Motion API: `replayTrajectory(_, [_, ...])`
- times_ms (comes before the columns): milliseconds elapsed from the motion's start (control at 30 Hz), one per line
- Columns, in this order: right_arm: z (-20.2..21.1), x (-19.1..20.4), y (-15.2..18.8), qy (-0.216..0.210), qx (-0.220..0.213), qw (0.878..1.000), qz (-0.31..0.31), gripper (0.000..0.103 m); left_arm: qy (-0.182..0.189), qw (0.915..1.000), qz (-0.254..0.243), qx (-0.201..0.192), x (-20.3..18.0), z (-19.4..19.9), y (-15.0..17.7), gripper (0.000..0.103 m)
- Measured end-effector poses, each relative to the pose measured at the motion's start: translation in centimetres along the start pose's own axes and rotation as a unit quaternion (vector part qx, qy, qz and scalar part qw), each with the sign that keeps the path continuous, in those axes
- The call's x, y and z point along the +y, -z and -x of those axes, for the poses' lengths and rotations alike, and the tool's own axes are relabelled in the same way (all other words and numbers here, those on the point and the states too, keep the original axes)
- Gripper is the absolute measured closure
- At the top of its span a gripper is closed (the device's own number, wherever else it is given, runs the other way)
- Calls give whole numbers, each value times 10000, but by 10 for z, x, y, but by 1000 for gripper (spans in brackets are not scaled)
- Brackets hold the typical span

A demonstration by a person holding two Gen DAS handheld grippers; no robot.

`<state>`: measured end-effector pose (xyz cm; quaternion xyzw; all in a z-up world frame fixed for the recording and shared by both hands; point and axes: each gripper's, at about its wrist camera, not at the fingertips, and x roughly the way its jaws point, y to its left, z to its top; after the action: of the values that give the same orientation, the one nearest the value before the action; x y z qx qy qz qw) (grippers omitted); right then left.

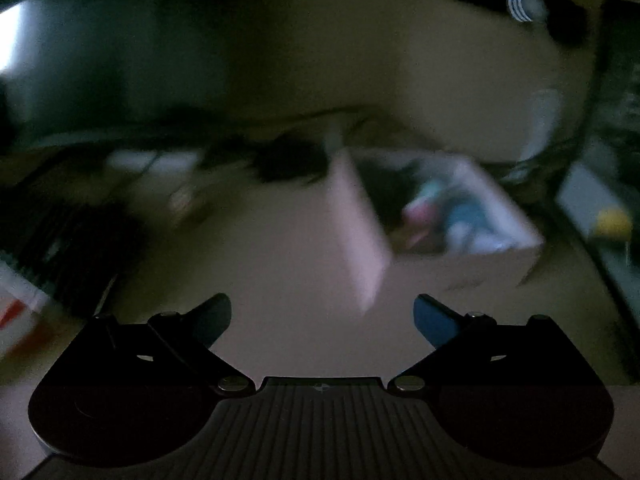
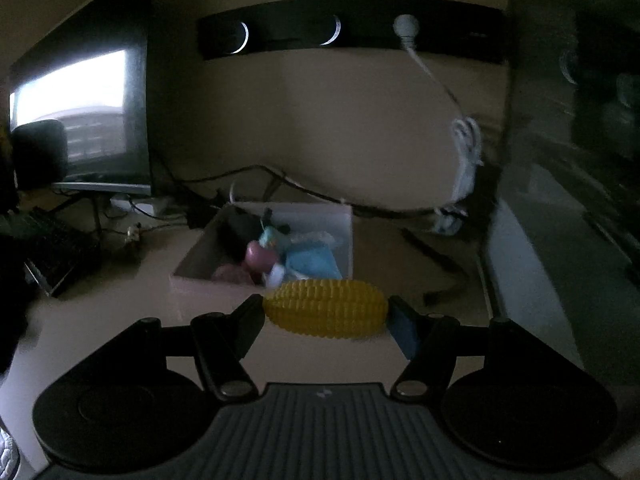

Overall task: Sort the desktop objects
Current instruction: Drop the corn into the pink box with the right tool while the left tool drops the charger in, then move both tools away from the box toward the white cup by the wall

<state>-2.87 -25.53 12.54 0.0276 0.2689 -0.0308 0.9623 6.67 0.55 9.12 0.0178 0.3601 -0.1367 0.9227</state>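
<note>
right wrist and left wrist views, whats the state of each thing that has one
yellow ribbed corn-shaped toy: clamped end to end in the right gripper, off the desk
white open-top box: open, holding several toys
left gripper: jaws wide, nothing between them
monitor: screen lit
white plug: seated in the black wall strip

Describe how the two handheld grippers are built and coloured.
Both look alike. The left gripper has black linkage arms with silver pivot bolts, two round black housings, a ribbed grey centre plate with a small logo, and a blue pad. The right gripper matches, blue pad included.
</note>
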Motion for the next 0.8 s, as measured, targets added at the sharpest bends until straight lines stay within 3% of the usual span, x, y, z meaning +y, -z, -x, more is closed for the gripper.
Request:
replayTrajectory(200, [-64, 5, -44, -391, -80, 9992, -31, 34, -883, 9903, 1069, 63, 40, 37, 39, 3])
replayTrajectory(233, [-75, 5, -48, -384, -14, 9993, -31, 27, -962, 9890, 1117, 98, 45, 45, 44, 3])
replayTrajectory(400, [-75, -2, -49, -356, -65, 9989, -299, 27, -1051, 9903, 896, 129, 52, 68, 58, 3])
replayTrajectory(667, [-9, 17, -1, 41, 5, 9988, -479, 27, -323, 9992, 203, 153, 46, 55, 71, 3])
replayTrajectory(800, [49, 44, 28, 485, -162, 9960, -731, 27, 397, 9980, -482, 100, 43, 64, 87, 3])
